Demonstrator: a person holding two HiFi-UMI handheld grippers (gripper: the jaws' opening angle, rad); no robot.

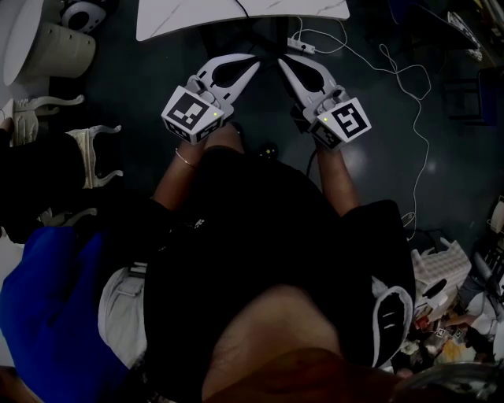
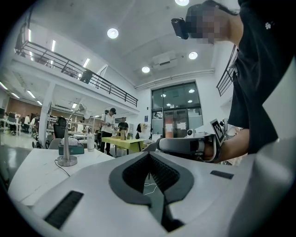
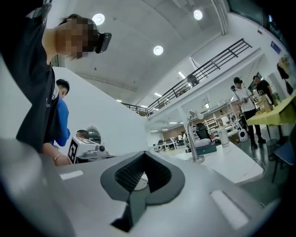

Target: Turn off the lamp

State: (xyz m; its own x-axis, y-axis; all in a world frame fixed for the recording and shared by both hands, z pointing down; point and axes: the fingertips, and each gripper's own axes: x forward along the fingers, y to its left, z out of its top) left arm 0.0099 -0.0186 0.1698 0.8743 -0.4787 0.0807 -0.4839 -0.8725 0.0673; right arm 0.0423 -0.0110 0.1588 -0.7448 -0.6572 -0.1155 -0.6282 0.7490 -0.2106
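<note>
Now, main risk: a shut tip jabbed at the lamp could push its slim pole and round base across the table or tip it over, since neither jaw pair would brace it.
Second risk: the switch cannot be made out in any view, so the press could land on the wrong part. Whether the lamp is lit also cannot be told.
Third risk: a thin cord runs off the base and could snag a tip coming in low.
Left gripper: jaws together at the tips, nothing between the pads.
Right gripper: jaws likewise together and empty.
Gripper pose: both are held out in front of the person, tips angled toward each other, near the table edge.
Lamp position: upright on the white table, out of the head view.
Lamp versus tools: well apart from both, left of the left gripper's line and right of the right gripper's line, so judged ahead and between them.
</note>
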